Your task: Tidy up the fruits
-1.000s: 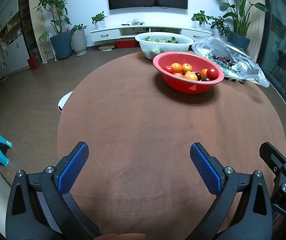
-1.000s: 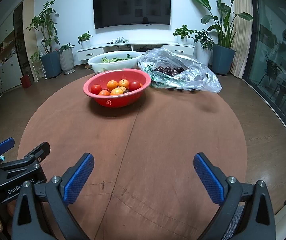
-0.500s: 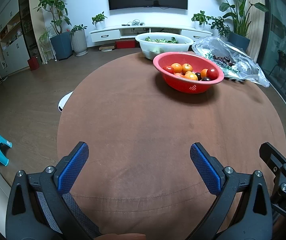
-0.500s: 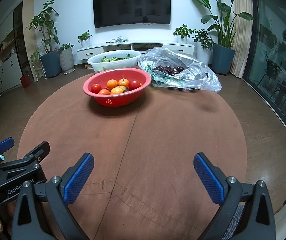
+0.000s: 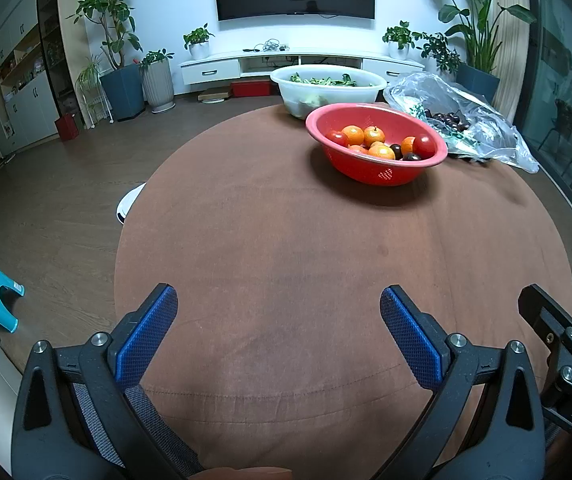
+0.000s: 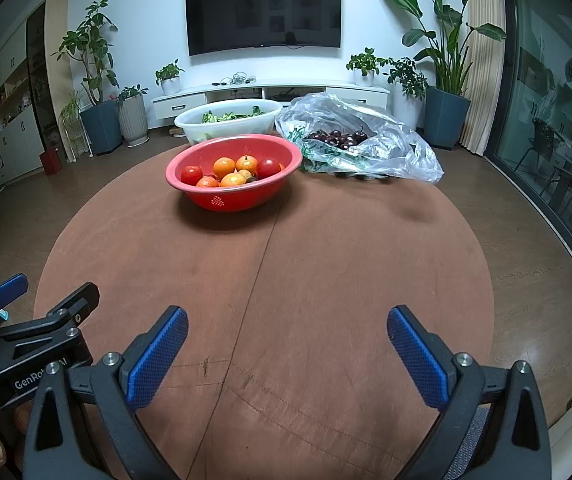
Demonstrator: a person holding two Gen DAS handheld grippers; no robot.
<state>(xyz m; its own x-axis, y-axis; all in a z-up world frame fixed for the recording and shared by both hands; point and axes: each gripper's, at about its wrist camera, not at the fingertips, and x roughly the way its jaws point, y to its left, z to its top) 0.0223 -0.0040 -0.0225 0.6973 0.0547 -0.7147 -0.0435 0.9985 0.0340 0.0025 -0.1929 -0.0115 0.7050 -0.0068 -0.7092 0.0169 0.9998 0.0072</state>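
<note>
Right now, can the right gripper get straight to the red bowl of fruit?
Probably yes. The right gripper is open over bare tablecloth, and nothing lies between it and the red bowl. The bowl sits toward the far side, so it needs a forward reach.

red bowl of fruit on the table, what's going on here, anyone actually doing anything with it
Nothing is being handled right now. A person holds two grippers low over the near edge of the brown round table; the left gripper and right gripper are both open and empty. Across the table, the red bowl holds oranges and tomatoes, with a white basin of greens behind it and a plastic bag of dark cherries to its right.
</note>
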